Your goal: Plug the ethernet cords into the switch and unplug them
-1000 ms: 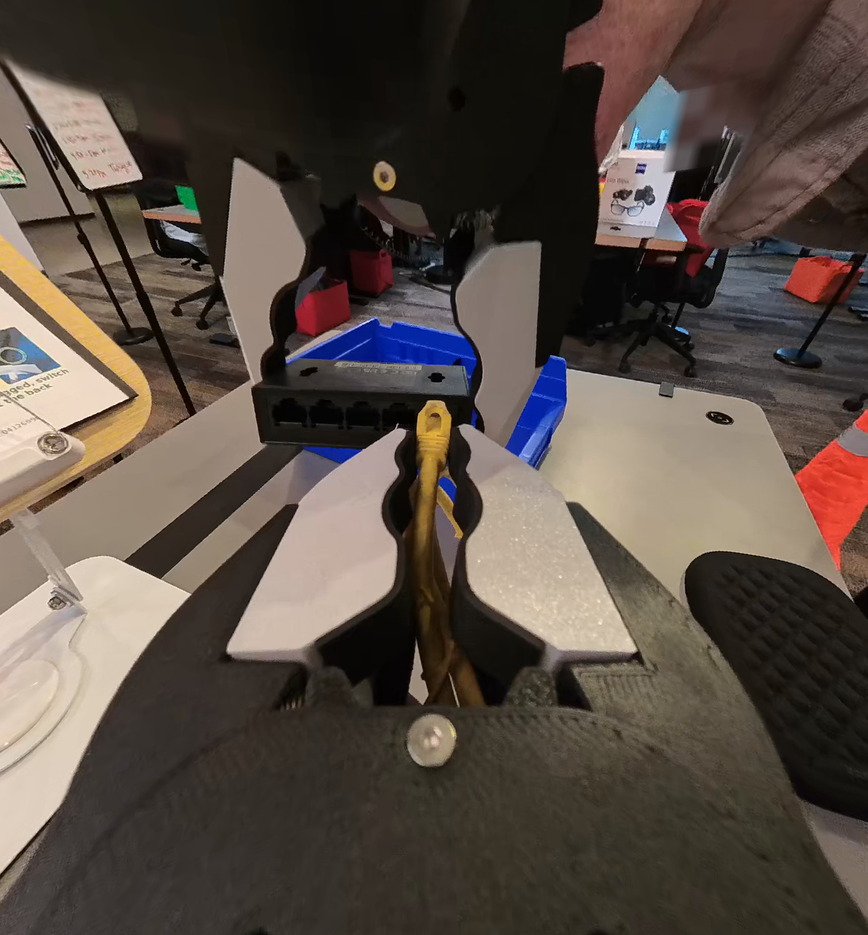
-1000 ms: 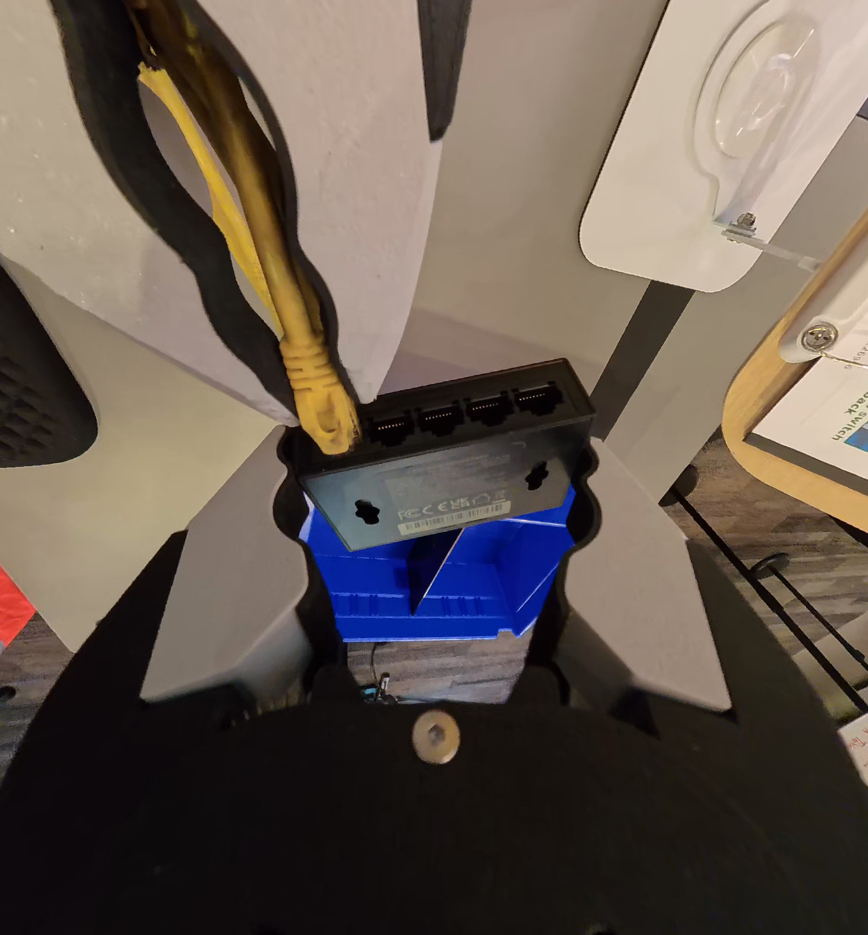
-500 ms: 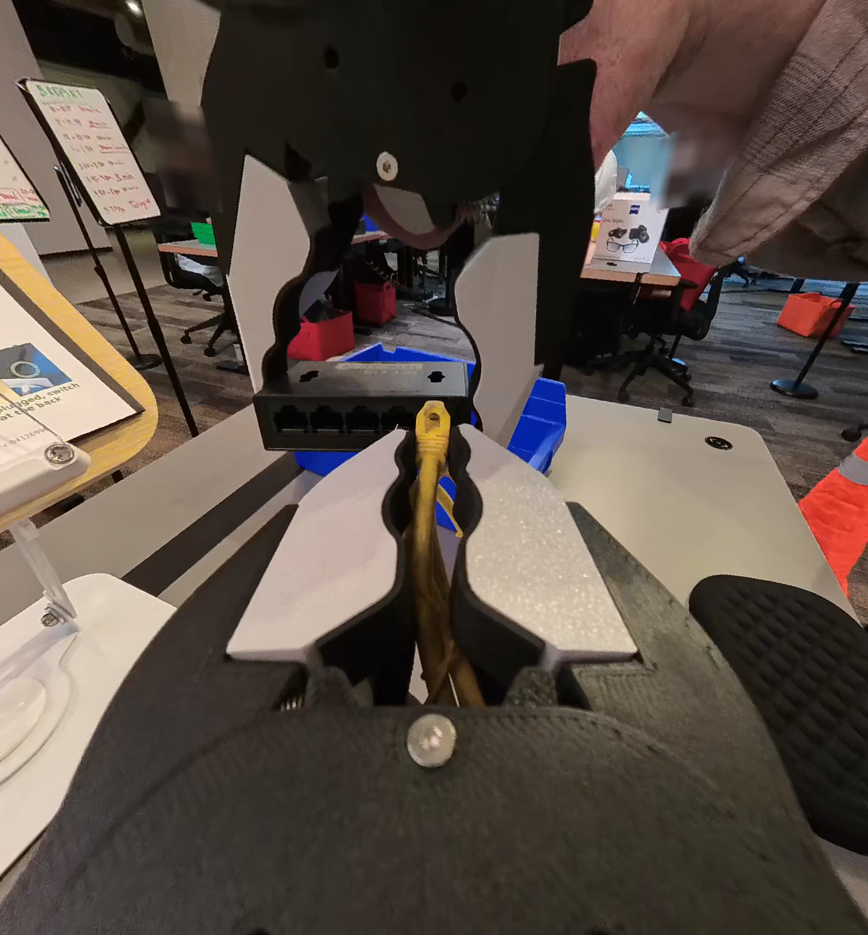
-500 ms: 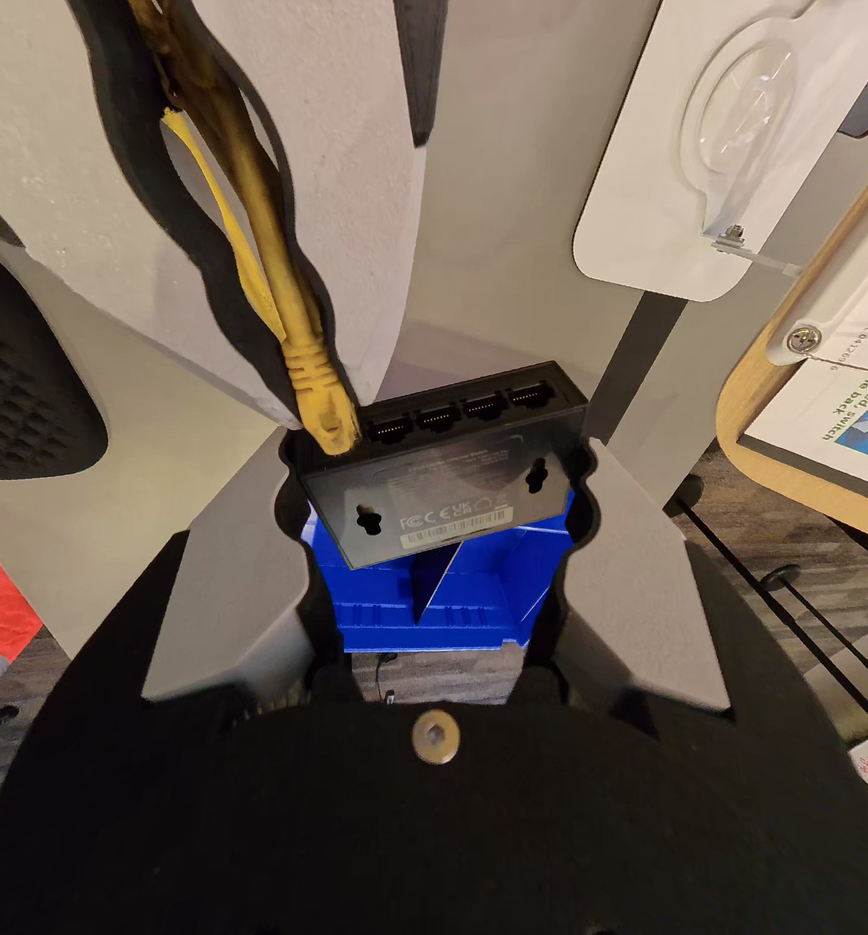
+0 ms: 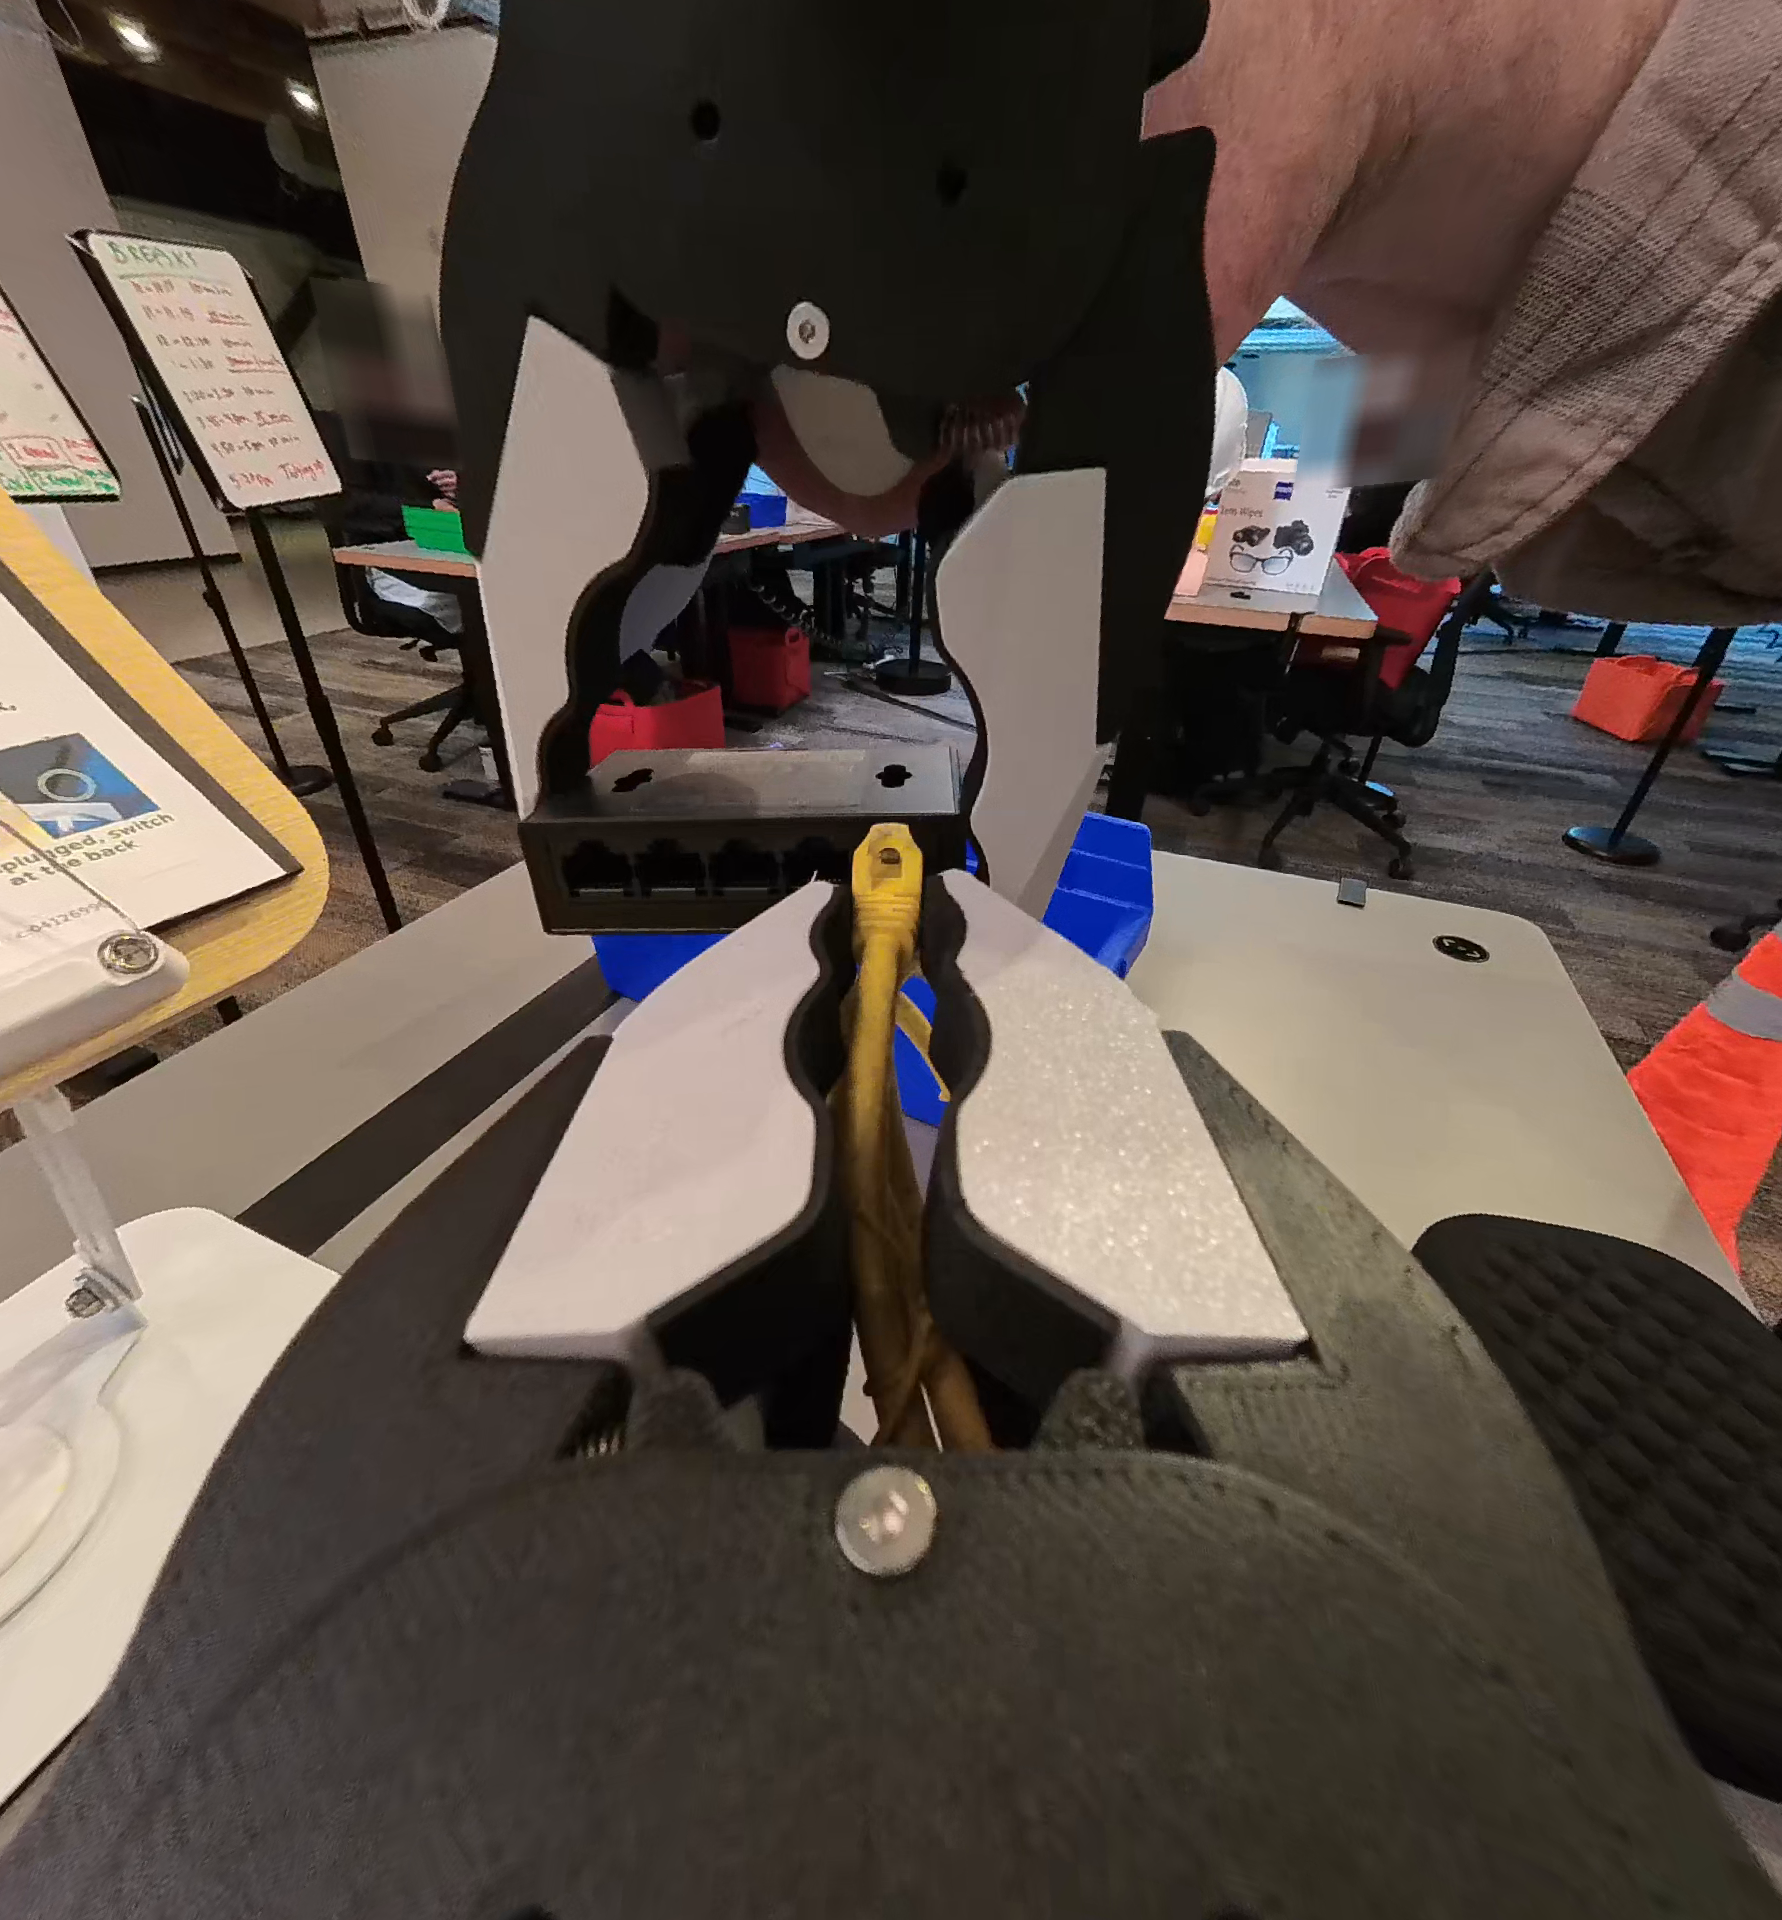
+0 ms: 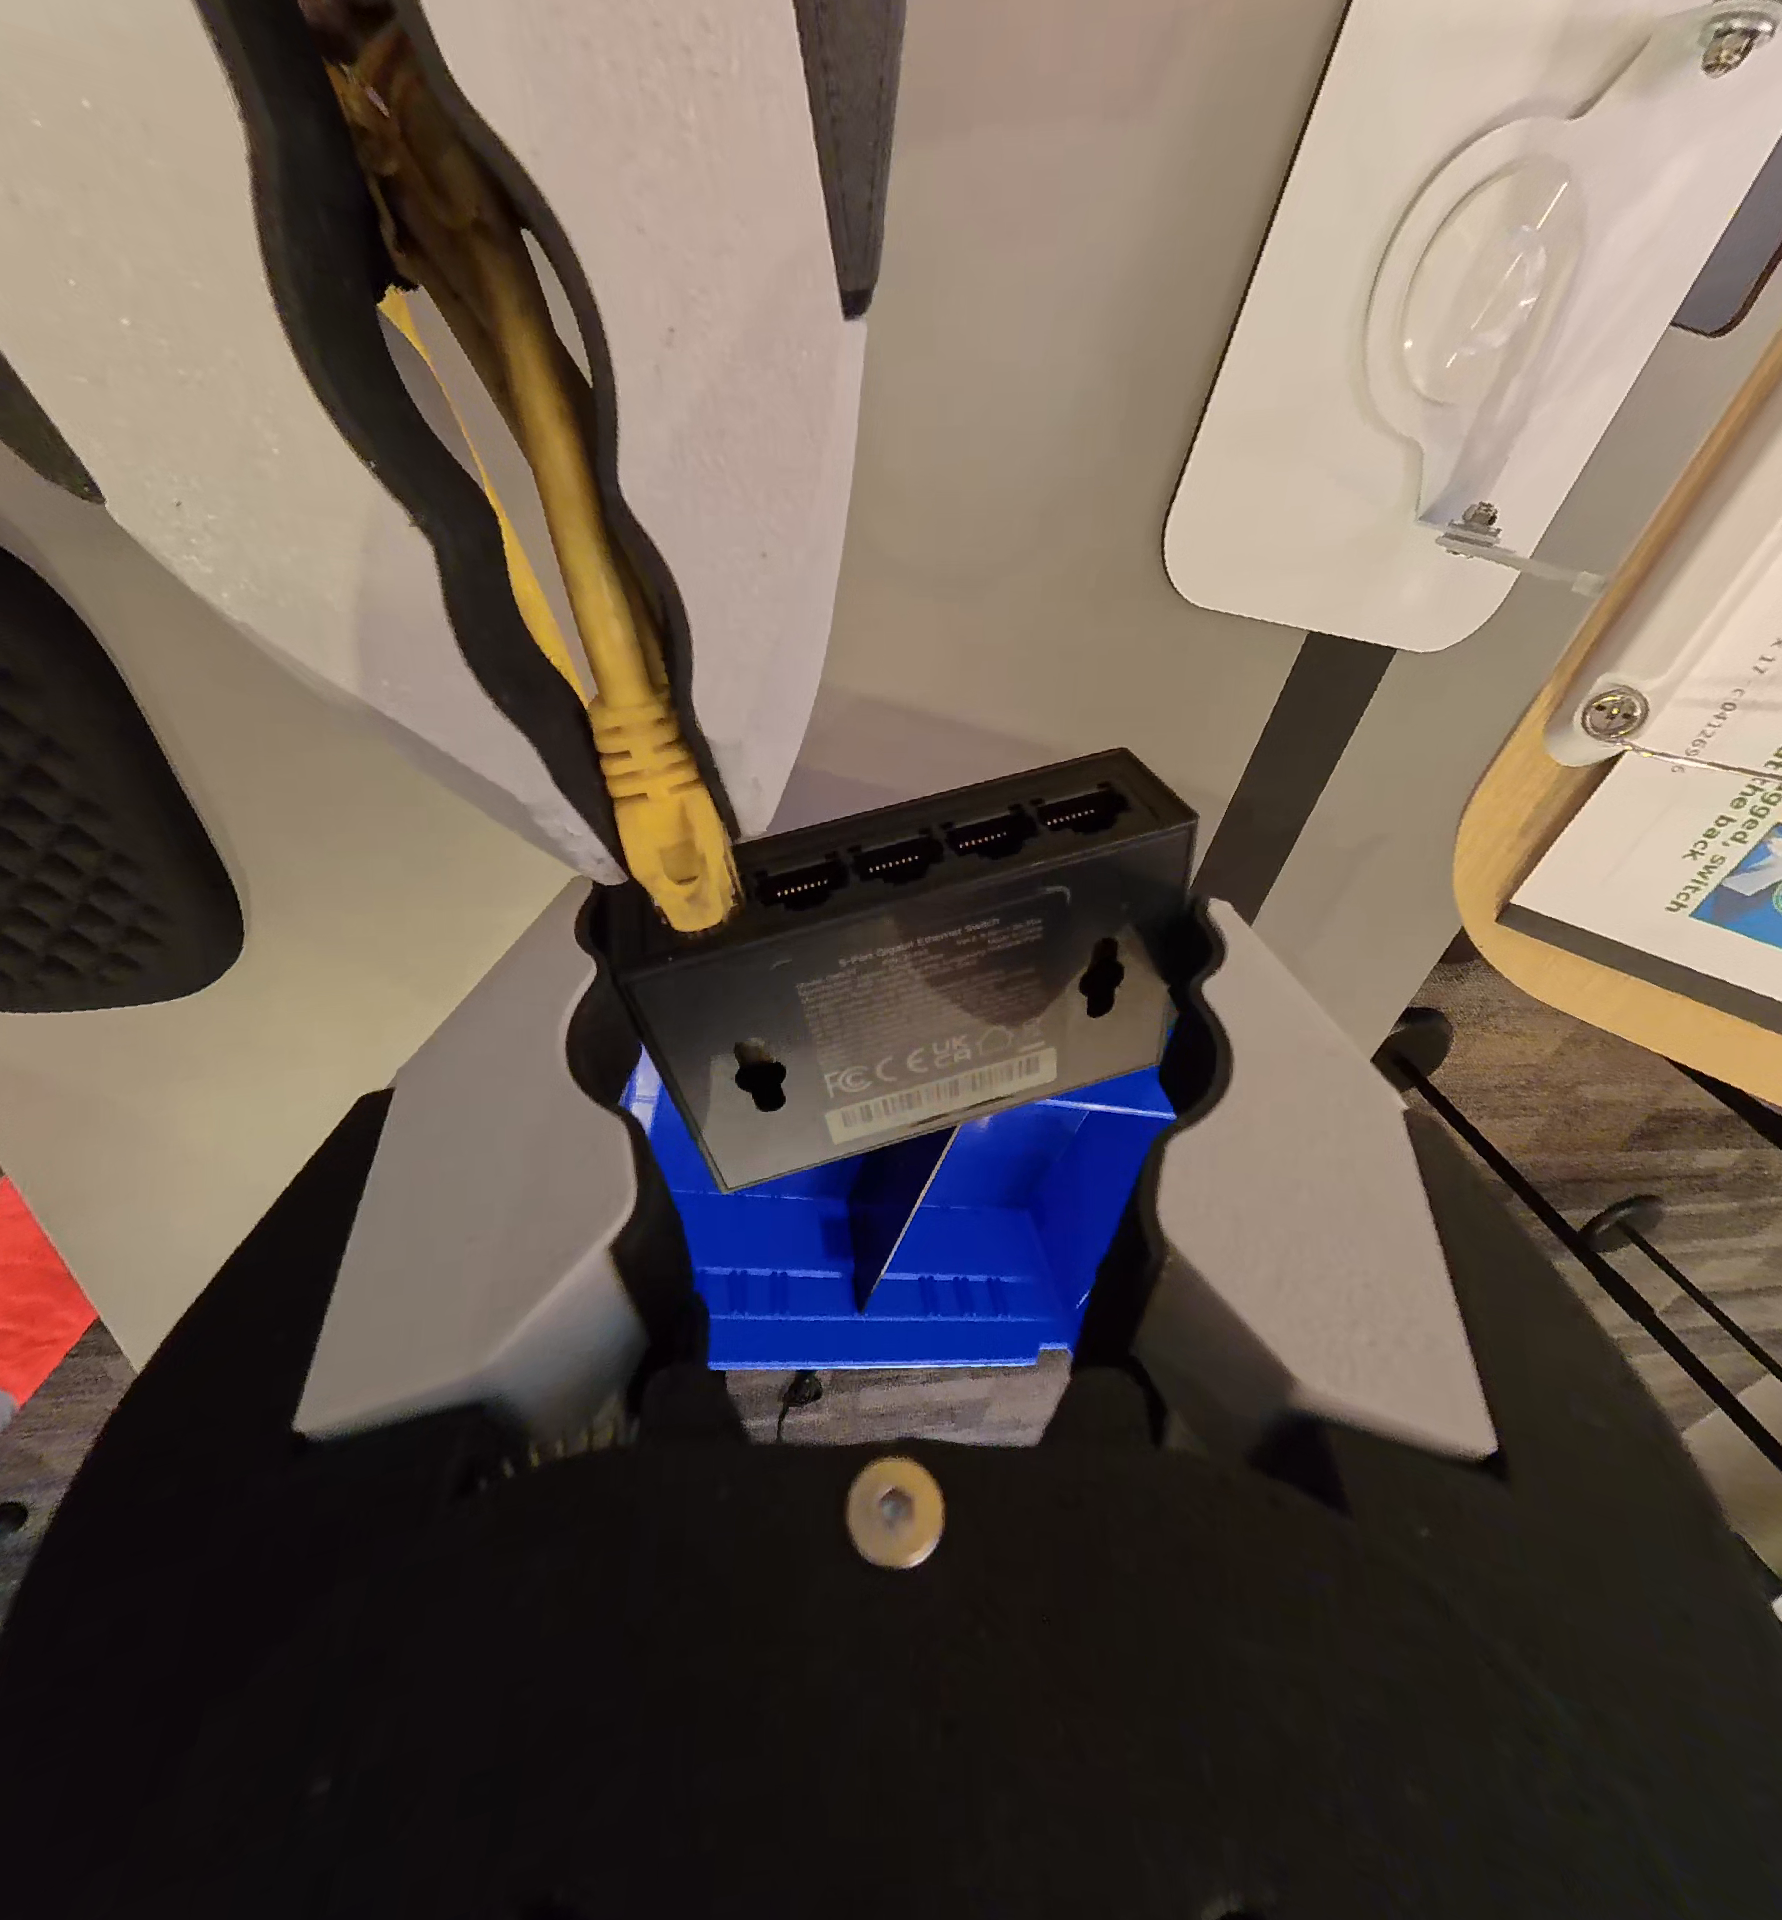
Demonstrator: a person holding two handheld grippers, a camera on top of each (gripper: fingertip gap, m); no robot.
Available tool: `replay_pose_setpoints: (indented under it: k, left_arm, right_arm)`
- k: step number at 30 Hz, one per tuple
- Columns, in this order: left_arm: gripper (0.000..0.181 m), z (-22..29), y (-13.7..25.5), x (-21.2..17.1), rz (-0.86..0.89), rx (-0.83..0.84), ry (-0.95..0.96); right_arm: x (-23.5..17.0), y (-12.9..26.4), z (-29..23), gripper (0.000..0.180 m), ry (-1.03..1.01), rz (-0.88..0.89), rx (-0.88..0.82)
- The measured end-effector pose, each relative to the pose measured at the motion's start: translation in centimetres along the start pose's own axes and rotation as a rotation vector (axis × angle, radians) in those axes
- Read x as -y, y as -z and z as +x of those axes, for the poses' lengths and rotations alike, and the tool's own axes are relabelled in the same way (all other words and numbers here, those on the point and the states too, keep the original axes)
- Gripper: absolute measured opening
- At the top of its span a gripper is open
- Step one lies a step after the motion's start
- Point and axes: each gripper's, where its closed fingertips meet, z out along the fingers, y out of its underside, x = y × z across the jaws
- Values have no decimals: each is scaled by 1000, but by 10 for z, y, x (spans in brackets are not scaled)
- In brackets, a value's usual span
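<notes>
I've got the left gripper (image 5: 882, 935) pinched on the yellow ethernet cord (image 5: 879, 1049) just behind its plug (image 6: 674, 852), cable trailing back between the pads. The right gripper (image 6: 897, 997) is clamped across the black switch (image 6: 908, 1029), one finger on each short end, holding it in the air over the blue bin (image 6: 897, 1299), label side toward the right wrist cam, port row facing the plug. Plug tip sits at the end port on the right as the left wrist view has it; the other four ports (image 5: 700, 868) show unoccupied. Can't tell whether it's fully seated or only partway in, and the latch tab isn't clear in either view. Procedure, as I judge it: keep the plug axis square to the port face, no yaw or droop; push straight along the cord axis w/ the left gripper while the right one braces the switch against the push. Hold the clamp firm so the switch doesn't pivot between the fingers — it already sits slightly skewed in the right wrist view. Keep the grip close to the boot so the cable can't buckle. Bench (image 5: 1334, 1018) lies below, well apart from the switch.
</notes>
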Motion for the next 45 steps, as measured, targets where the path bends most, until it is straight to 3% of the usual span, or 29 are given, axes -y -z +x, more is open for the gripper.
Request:
replay_pose_setpoints:
  k: [15,21,25,32,38,41,45]
  left_arm:
    - [13,-2,1,2,28,1,13]
    - [13,0,-1,-2,-12,-81,48]
    - [29,1,6,11,17,-133,44]
    - [29,-3,26,30,66,-203,0]
    - [21,-22,41,26,69,-204,-126]
    - [23,-24,45,22,64,-156,-289]
    - [39,-7,37,2,-10,-171,-523]
  right_arm:
    - [2,2,3,103,-4,7,-11]
    - [-2,-2,1,103,-10,2,-27]
    - [-6,-6,-5,103,-23,16,-29]
    - [-7,-14,-13,104,-44,67,-20]
    - [-2,-18,-19,104,-48,129,2]
    - [5,-20,-27,104,-39,166,41]
    - [15,-19,-37,104,-19,216,89]
